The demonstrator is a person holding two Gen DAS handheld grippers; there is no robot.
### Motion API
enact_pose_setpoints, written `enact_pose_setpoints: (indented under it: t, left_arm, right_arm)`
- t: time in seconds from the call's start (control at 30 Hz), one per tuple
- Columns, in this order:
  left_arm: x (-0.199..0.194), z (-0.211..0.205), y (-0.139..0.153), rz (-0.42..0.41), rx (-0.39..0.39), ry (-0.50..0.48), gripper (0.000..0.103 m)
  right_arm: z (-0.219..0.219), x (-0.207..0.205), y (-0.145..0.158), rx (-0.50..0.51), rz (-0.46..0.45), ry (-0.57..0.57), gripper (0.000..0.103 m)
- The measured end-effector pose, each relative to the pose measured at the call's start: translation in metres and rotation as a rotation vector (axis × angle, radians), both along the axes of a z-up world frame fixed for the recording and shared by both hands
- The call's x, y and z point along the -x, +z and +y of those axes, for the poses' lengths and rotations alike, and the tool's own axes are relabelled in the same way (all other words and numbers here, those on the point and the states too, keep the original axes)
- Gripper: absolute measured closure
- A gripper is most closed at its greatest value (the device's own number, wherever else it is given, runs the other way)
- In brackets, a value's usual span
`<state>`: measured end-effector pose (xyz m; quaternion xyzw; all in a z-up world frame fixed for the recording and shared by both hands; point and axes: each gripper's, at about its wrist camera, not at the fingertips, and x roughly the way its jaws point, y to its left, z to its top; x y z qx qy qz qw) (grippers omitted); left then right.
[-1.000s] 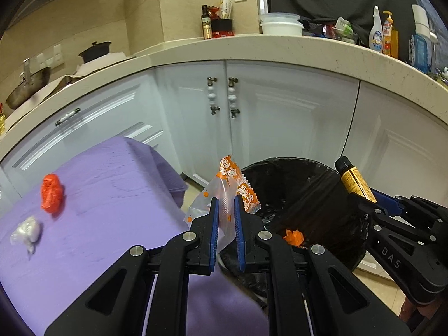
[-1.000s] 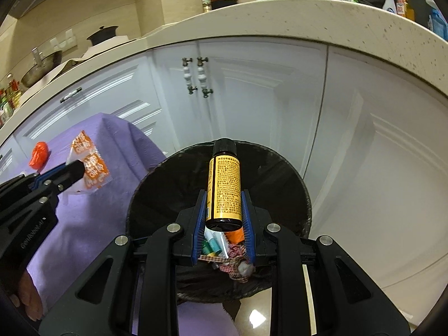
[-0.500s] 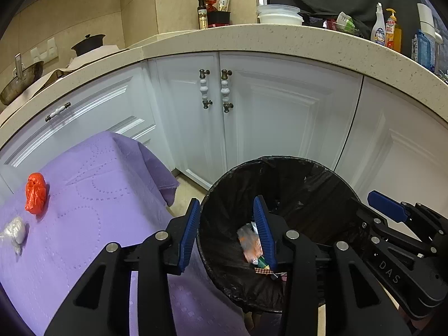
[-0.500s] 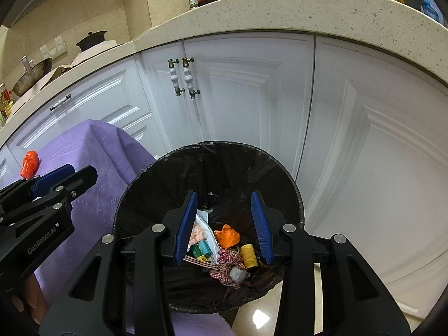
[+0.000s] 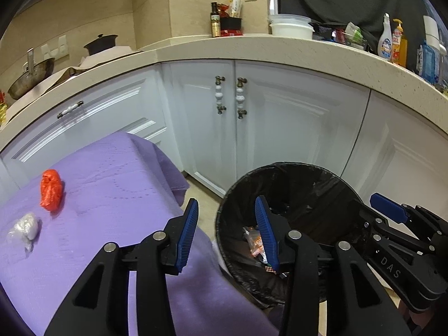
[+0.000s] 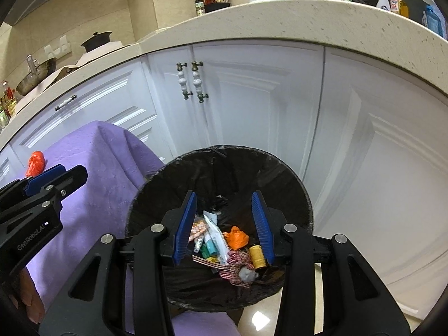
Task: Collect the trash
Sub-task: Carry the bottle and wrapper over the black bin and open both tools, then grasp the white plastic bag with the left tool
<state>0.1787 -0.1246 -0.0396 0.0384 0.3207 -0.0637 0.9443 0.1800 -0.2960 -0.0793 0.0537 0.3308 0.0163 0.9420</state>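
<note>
Now hovering side by side over black-lined bin. Left claw parted, jaws just widened, nothing gripped, straddling bin rim beside purple-covered desk. Right claw likewise parted and empty, poised above bin mouth. Down in bin: yellow bottle, orange wrapper, snack packet, checked cloth scrap. Left on desk: red crumpled bag and clear plastic wad, near each other.
</note>
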Motion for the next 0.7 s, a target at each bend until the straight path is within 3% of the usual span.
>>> enact_pose_setpoints:
  t: [0.27,0.7]
  left_arm:
    - [0.014,0.052,0.007,-0.014,-0.003,0.097,0.057]
    - [0.04,0.202,-0.002,0.001,-0.008,0.422,0.047]
  right_arm:
    - [0.048,-0.001,0.014,-0.003,-0.021,0.095,0.062]
    - [0.175,-0.006,0.023,0.004,-0.016,0.325,0.056]
